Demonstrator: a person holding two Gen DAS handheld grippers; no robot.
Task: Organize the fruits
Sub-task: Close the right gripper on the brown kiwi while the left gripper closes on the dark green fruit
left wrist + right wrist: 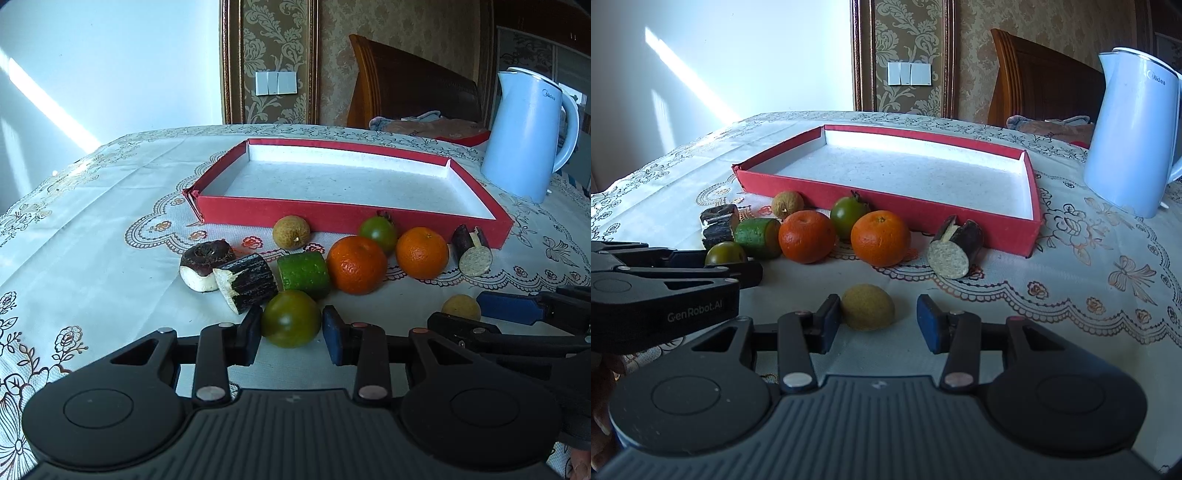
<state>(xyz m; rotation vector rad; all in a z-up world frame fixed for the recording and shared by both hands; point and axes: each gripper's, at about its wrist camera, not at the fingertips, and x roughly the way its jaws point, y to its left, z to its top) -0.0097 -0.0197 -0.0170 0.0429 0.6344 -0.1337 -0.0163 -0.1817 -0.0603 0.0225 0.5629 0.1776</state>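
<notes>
A green tomato (290,319) sits on the cloth between the pads of my left gripper (291,328), which is shut on it. A small yellow-brown fruit (868,306) lies between the fingers of my right gripper (877,321); it touches the left pad, and a gap shows at the right pad. Behind them lie two oranges (356,264) (423,253), another green tomato (378,230), a brown round fruit (291,232), a green cucumber piece (304,275) and three dark cut pieces (245,282). A red tray (347,218) with a white floor stands behind the row.
A pale blue kettle (528,136) stands at the tray's right on the flowered tablecloth (92,221). A wooden chair back (406,85) and some cloth lie beyond the table's far edge. My left gripper (727,262) shows at the left of the right wrist view.
</notes>
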